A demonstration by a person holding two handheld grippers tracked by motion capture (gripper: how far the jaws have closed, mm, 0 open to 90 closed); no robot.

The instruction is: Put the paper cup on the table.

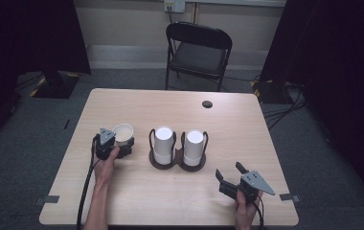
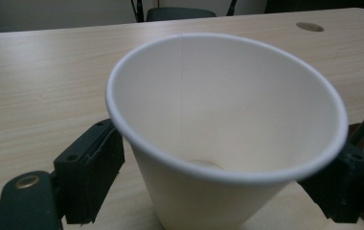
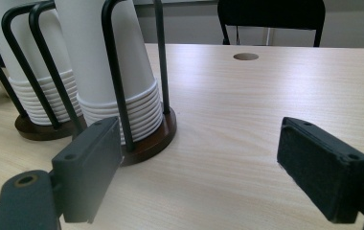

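Dark curtains flank a pale wall behind the table (image 1: 137, 103), and a black folding chair (image 1: 198, 50) stands past its far edge. Near the far right corner the top has a round cable hole (image 1: 207, 104).

Toward the left edge, the left gripper (image 1: 121, 145) pinches an upright paper cup (image 1: 123, 132) between its jaws (mouth up, nothing visible inside in the left gripper view (image 2: 228, 124)). The cup sits just left of a dark wire rack (image 1: 177, 160) at the table's middle, which holds two stacks of upturned white cups (image 1: 163, 143) side by side.

Close to the near right corner, the right gripper (image 1: 230, 176) hovers with jaws spread wide and nothing between them. In its own view (image 3: 204, 167) the rack (image 3: 149, 143) stands ahead and left, apart from the jaws.
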